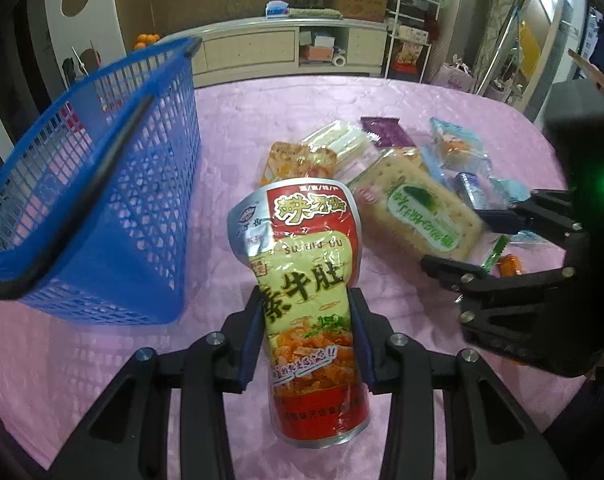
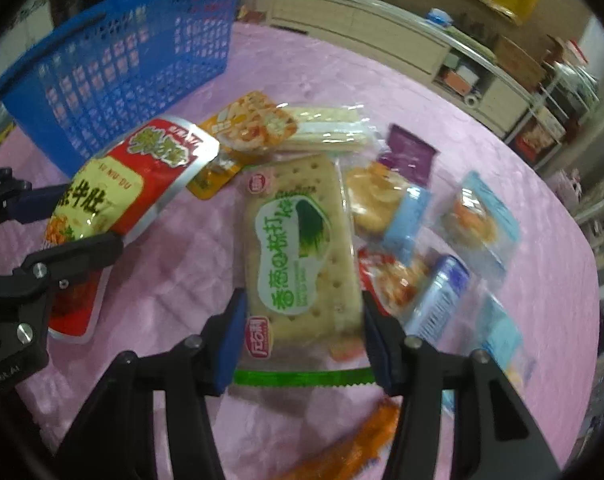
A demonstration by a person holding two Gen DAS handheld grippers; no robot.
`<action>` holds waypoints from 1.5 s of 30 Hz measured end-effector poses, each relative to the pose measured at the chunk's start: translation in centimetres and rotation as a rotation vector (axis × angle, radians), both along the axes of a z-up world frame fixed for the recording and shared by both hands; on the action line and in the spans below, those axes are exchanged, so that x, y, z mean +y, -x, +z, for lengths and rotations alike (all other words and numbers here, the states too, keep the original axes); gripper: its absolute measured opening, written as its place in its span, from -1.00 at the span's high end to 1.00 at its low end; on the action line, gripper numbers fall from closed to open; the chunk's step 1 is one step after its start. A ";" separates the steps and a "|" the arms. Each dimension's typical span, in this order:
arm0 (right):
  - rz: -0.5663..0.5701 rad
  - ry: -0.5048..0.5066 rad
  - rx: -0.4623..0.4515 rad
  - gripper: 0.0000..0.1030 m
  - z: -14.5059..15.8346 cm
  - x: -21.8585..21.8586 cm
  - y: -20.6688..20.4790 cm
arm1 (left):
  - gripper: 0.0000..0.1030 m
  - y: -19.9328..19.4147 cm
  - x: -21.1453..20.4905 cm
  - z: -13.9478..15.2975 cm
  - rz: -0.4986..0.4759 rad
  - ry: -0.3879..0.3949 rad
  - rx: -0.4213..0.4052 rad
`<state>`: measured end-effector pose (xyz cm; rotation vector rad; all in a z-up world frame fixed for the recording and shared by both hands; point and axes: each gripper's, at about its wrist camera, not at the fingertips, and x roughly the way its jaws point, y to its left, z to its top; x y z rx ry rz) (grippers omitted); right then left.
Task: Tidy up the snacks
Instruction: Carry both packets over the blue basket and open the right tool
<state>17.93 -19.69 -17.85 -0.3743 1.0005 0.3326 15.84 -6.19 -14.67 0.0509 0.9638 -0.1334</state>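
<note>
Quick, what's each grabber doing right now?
Left gripper: shut on the red pouch.
Right gripper: around the cracker pack, pads at its edges; grip cannot be told.

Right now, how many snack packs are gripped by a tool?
2: the red-and-yellow pouch in the left tool, and the cracker pack between the right tool's pads.

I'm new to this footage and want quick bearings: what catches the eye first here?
The red-and-yellow pouch, pinched upright in the left gripper above the pink cloth. Left of it stands the blue basket. To the right, the right gripper straddles the cracker pack in the snack heap.
</note>
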 end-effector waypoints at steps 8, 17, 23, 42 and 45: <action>-0.049 -0.064 -0.077 -0.13 4.7 -1.1 4.0 | 0.27 2.6 -0.4 4.0 -0.024 0.023 -0.079; -0.084 -0.136 -0.179 -0.13 10.2 0.1 7.1 | 0.27 6.1 0.8 10.3 -0.056 0.041 -0.187; -0.059 -0.192 -0.215 -0.14 13.0 2.0 8.0 | 0.27 6.6 3.9 12.9 -0.047 0.049 -0.231; 0.146 -0.225 -0.236 -0.14 15.6 12.8 4.3 | 0.27 5.7 15.3 16.1 0.070 -0.061 -0.293; 0.180 -0.227 -0.209 -0.14 14.9 14.0 3.0 | 0.27 5.0 16.2 15.3 0.081 -0.058 -0.274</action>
